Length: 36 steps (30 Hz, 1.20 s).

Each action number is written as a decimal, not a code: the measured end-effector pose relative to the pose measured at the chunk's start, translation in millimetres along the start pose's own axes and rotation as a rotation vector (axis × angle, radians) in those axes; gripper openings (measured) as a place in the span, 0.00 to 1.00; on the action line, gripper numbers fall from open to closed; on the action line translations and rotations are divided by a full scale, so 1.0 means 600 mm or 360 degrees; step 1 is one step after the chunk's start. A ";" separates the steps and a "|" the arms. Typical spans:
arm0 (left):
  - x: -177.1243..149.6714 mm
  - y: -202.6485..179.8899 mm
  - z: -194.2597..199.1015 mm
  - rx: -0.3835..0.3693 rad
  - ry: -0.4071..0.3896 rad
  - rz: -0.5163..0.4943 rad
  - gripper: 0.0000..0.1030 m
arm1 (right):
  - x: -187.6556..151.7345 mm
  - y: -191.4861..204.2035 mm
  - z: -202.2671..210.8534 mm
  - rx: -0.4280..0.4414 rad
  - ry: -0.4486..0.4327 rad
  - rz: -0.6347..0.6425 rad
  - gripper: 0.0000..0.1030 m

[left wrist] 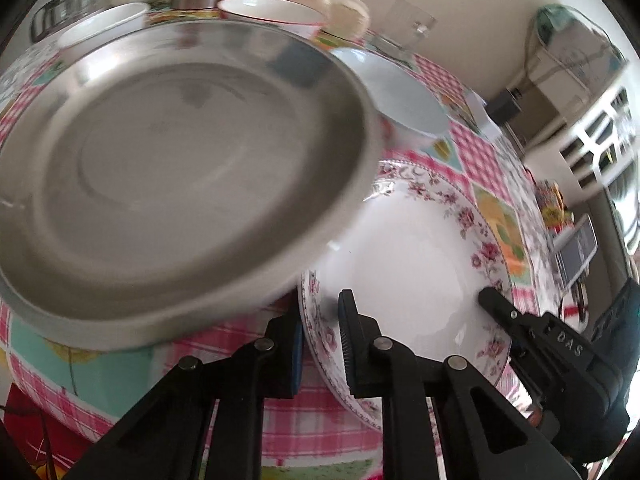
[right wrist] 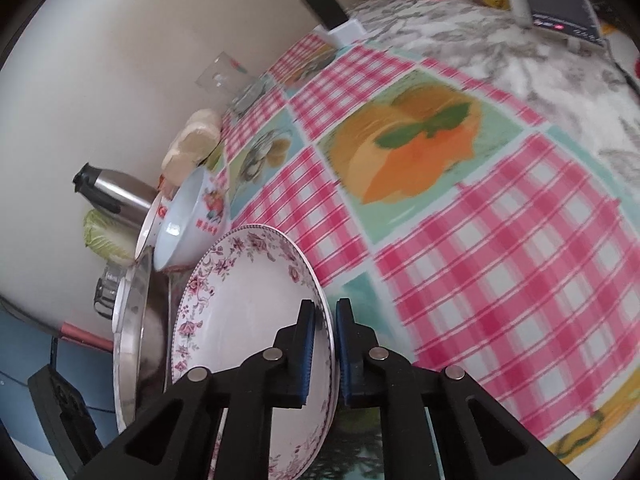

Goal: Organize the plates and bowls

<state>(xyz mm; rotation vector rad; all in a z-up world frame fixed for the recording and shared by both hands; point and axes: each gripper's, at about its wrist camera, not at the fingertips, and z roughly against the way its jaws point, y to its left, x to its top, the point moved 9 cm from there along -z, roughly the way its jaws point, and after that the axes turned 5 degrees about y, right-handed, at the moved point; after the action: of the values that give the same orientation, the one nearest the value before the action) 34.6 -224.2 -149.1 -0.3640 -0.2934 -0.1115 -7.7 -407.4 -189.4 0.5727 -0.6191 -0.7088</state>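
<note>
A white plate with a pink floral rim [left wrist: 416,248] is held by both grippers. My left gripper [left wrist: 320,344] is shut on its near rim. My right gripper [right wrist: 325,344] is shut on the rim of the same floral plate [right wrist: 248,312], and its finger [left wrist: 504,304] shows at the plate's right edge in the left wrist view. A large steel plate [left wrist: 172,168] overlaps the floral plate's left side; it also shows in the right wrist view [right wrist: 128,344]. A white-blue bowl [left wrist: 400,88] stands behind them, with a fruit print in the right wrist view [right wrist: 192,224].
The table has a pink checked cloth with fruit pictures [right wrist: 480,248]. Two more white bowls [left wrist: 104,24] [left wrist: 272,12], a steel kettle [right wrist: 116,192], a glass [left wrist: 404,28] and round buns [right wrist: 192,144] stand along the wall. A phone [left wrist: 576,248] stands at the right.
</note>
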 end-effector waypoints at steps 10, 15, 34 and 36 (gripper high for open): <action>0.003 -0.018 -0.013 -0.0097 0.0049 0.0016 0.16 | 0.009 -0.033 0.018 0.0044 -0.0029 -0.0091 0.12; 0.014 -0.013 -0.018 -0.0143 0.0038 0.0073 0.16 | 0.010 -0.032 0.016 0.0047 -0.0030 -0.0096 0.12; 0.021 -0.028 0.001 -0.0263 0.0056 0.0095 0.10 | 0.003 -0.038 0.038 0.0084 0.0015 -0.0101 0.10; 0.022 -0.033 0.006 -0.0261 0.0049 0.0073 0.11 | 0.004 -0.036 0.048 0.0086 -0.0001 -0.0078 0.10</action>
<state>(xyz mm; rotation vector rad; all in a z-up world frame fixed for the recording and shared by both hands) 43.1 -242.4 -135.4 -0.5312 -0.2463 -0.0965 -35.0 -430.5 -183.3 0.6395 -0.6283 -0.7398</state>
